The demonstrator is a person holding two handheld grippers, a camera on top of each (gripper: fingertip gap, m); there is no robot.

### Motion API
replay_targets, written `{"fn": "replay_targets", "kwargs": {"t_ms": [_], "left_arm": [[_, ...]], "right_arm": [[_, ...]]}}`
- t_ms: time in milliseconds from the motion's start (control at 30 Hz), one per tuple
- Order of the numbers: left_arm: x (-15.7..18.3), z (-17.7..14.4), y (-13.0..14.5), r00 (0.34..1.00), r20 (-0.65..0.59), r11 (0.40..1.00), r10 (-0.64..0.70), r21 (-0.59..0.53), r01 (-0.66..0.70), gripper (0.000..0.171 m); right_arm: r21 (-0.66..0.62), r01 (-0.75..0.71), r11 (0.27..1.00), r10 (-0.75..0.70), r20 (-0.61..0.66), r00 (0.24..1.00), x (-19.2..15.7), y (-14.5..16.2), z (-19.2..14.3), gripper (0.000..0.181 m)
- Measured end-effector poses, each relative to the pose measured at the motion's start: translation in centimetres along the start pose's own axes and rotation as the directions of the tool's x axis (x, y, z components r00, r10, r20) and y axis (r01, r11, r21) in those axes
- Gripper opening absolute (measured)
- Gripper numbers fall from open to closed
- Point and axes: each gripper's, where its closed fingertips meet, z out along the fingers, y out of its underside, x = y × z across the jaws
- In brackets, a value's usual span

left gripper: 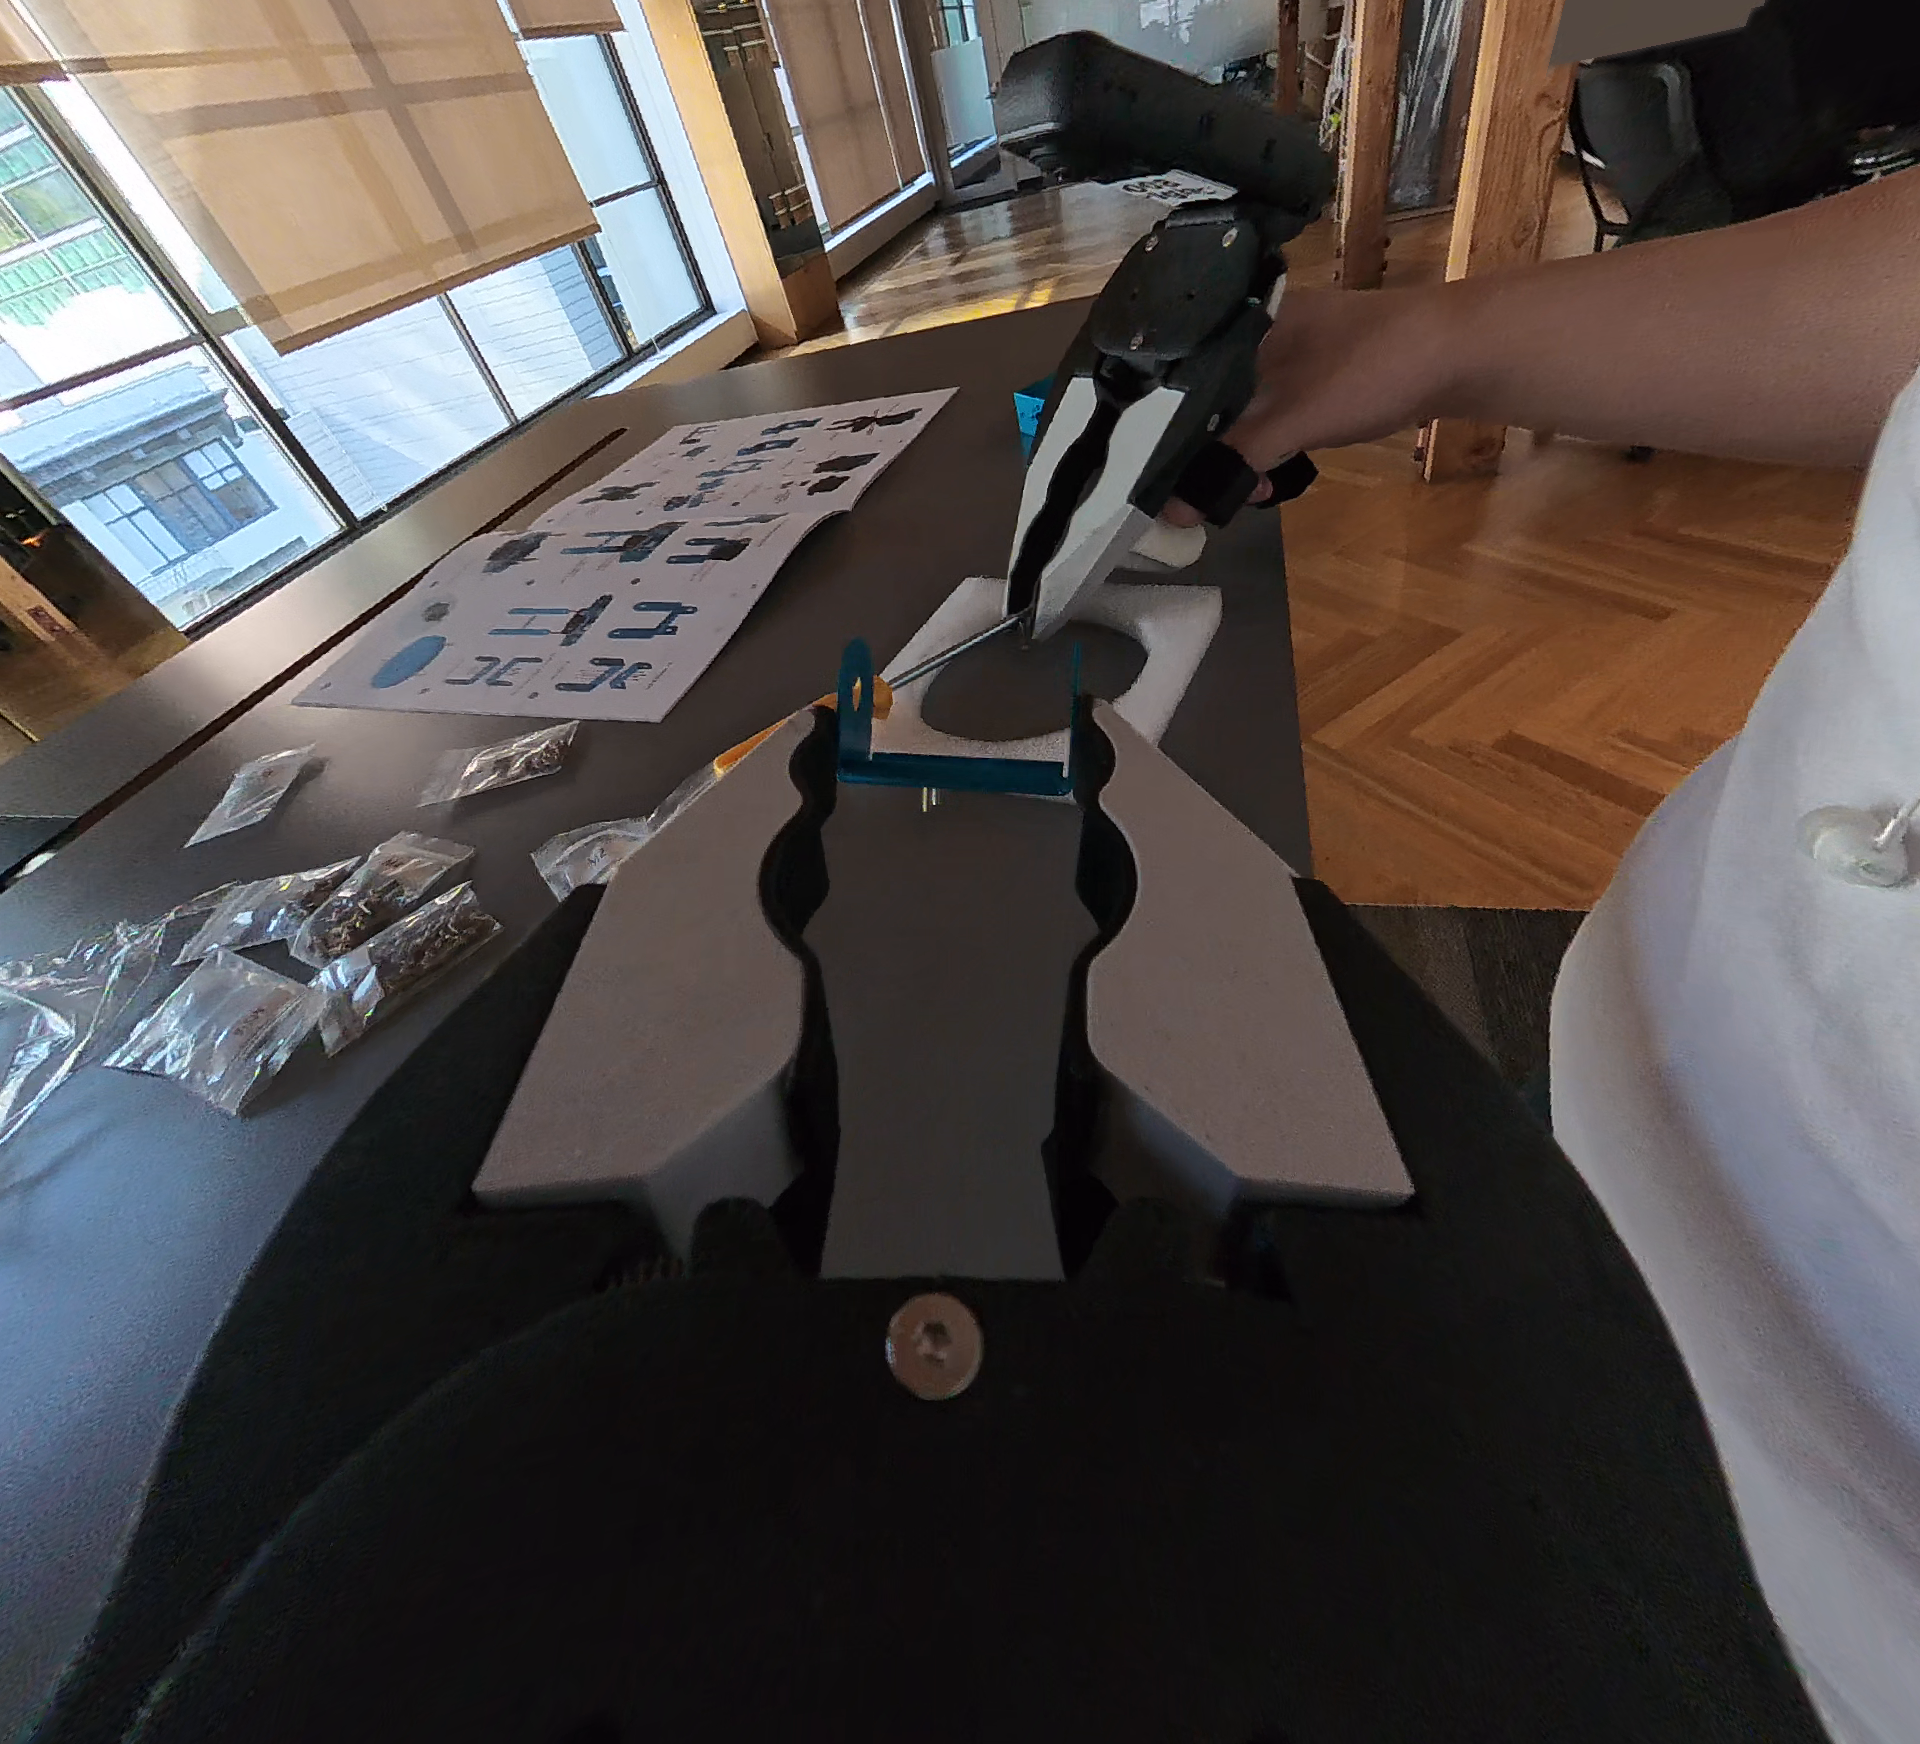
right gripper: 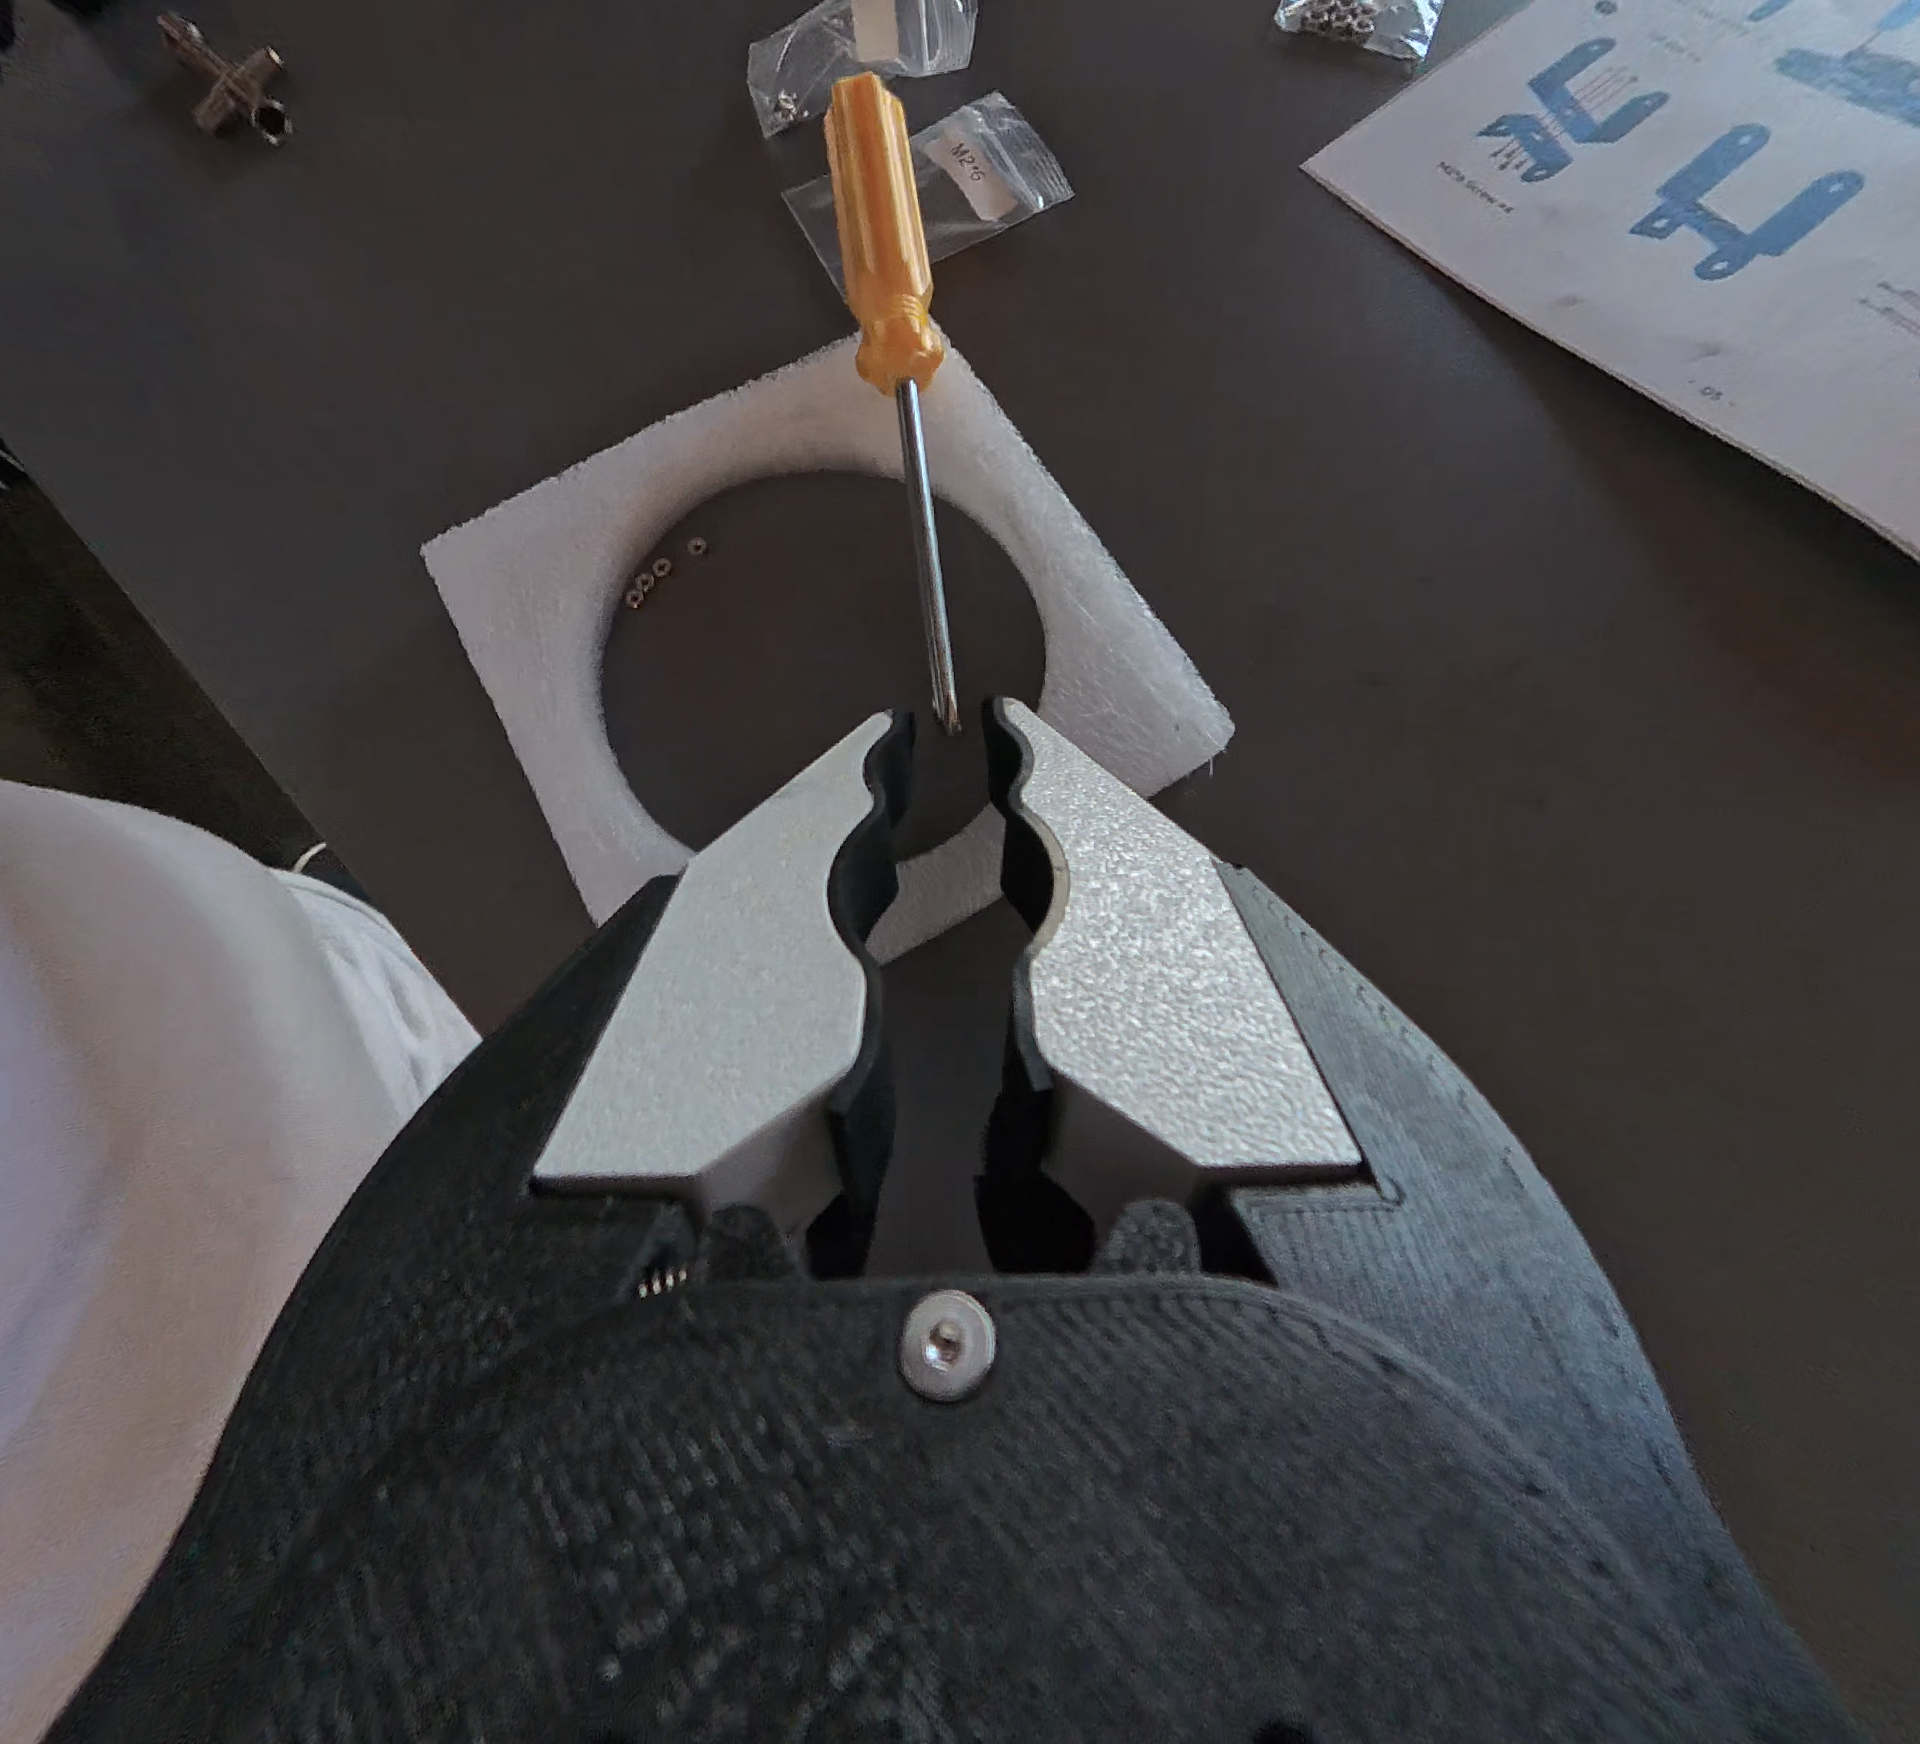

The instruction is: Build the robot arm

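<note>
My left gripper [left gripper: 956, 749] is shut on a blue U-shaped metal bracket [left gripper: 951, 772] and holds it across its width above the dark table [left gripper: 935, 489]. A screwdriver with a yellow handle [right gripper: 878, 219] lies with its shaft across a white foam square with a round hole [right gripper: 520, 593]. My right gripper [right gripper: 948, 723] is narrowly open, and the screwdriver's tip sits in the gap between its fingertips without clear contact. In the left wrist view the right gripper [left gripper: 1029, 629] points down at the foam [left gripper: 1174, 645], just beyond the bracket.
Several small clear bags of screws [left gripper: 384, 925] lie to the left. An open instruction booklet [left gripper: 644, 572] lies beyond them. Tiny nuts [right gripper: 665, 567] sit inside the foam's hole, and a metal cross-shaped tool [right gripper: 223, 84] lies far left. A person in white [left gripper: 1766, 1071] stands at the table's right edge. One gripper's finger ends stand about 20 centimetres off the other's.
</note>
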Motion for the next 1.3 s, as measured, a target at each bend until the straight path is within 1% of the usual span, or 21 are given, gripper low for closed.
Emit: {"fn": "replay_targets", "kwargs": {"t_ms": [100, 133, 267, 367, 467, 533, 633, 700, 767, 833, 1033, 1133, 1233, 1300], "left_arm": [[-0.1, -0.8, 0.1, 1.0, -0.018, 1.0, -0.004, 0.006, 0.004, 0.044], [-0.1, -1.1, 0.1, 1.0, -0.022, 1.0, -0.001, 0.005, 0.001, 0.044], [-0.3, -1.9, 0.0, 0.999, -0.036, 1.0, 0.013, 0.007, -0.013, 0.044], [-0.5, -2.4, -0.2, 0.999, -0.04, 1.0, 0.02, 0.018, -0.02, 0.044], [-0.6, -2.6, -0.6, 0.999, -0.043, 0.999, 0.025, 0.034, -0.024, 0.045], [-0.5, -2.6, -0.7, 0.998, -0.05, 0.999, 0.029, 0.041, -0.027, 0.045], [-0.5, -2.6, -0.9, 0.998, -0.06, 0.998, 0.038, 0.05, -0.035, 0.045], [-0.6, -2.7, -1.1, 0.997, -0.063, 0.998, 0.043, 0.058, -0.04, 0.045], [-0.7, -2.7, -1.2, 0.997, -0.063, 0.997, 0.046, 0.067, -0.042, 0.045], [-0.8, -2.8, -1.3, 0.997, -0.066, 0.996, 0.046, 0.074, -0.042, 0.045], [-1.1, -2.9, -1.4, 0.996, -0.07, 0.995, 0.049, 0.085, -0.043, 0.045], [-1.3, -2.9, -1.4, 0.996, -0.074, 0.995, 0.051, 0.089, -0.044, 0.045], [-1.3, -2.8, -1.5, 0.996, -0.079, 0.995, 0.051, 0.094, -0.043, 0.045], [-1.2, -2.7, -1.5, 0.995, -0.083, 0.994, 0.049, 0.097, -0.041, 0.045]], "right_arm": [[0.027, -0.063, 0.998, 0.062, 0.021, 0.998, -0.3, -0.3, 0.4, 0.011], [0.021, -0.088, 0.996, 0.087, 0.022, 0.996, -0.2, -0.1, 0.5, 0.003], [-0.003, -0.121, 0.993, 0.121, 0.012, 0.993, -0.3, 0.2, 0.7, 0.003], [-0.093, -0.097, 0.991, 0.097, -0.005, 0.995, -0.4, 0.5, 0.6, 0.003], [-0.231, -0.041, 0.972, 0.033, -0.039, 0.999, -0.4, 0.9, 0.2, 0.003], [-0.331, 0.005, 0.943, -0.025, -0.054, 0.998, -0.5, 1.3, -0.1, 0.003], [-0.469, 0.069, 0.881, -0.12, -0.08, 0.99, -0.4, 1.9, -0.7, 0.002], [-0.527, 0.085, 0.846, -0.155, -0.089, 0.984, -0.4, 2.0, -0.8, 0.003], [-0.555, 0.088, 0.827, -0.156, -0.076, 0.985, -0.7, 2.0, -0.8, 0.003], [-0.562, 0.064, 0.825, -0.12, -0.063, 0.991, -1.1, 1.8, -0.8, 0.003], [-0.545, -0.064, 0.836, 0.06, -0.026, 0.998, -2.2, 1.4, -1.3, 0.002], [-0.531, -0.096, 0.842, 0.098, -0.026, 0.995, -2.2, 1.0, -1.8, 0.002], [-0.464, -0.108, 0.879, 0.106, -0.03, 0.994, -2.1, -0.1, -1.9, 0.002], [-0.368, -0.131, 0.92, 0.134, -0.018, 0.991, -2.1, -1.3, -1.6, 0.001]]}}
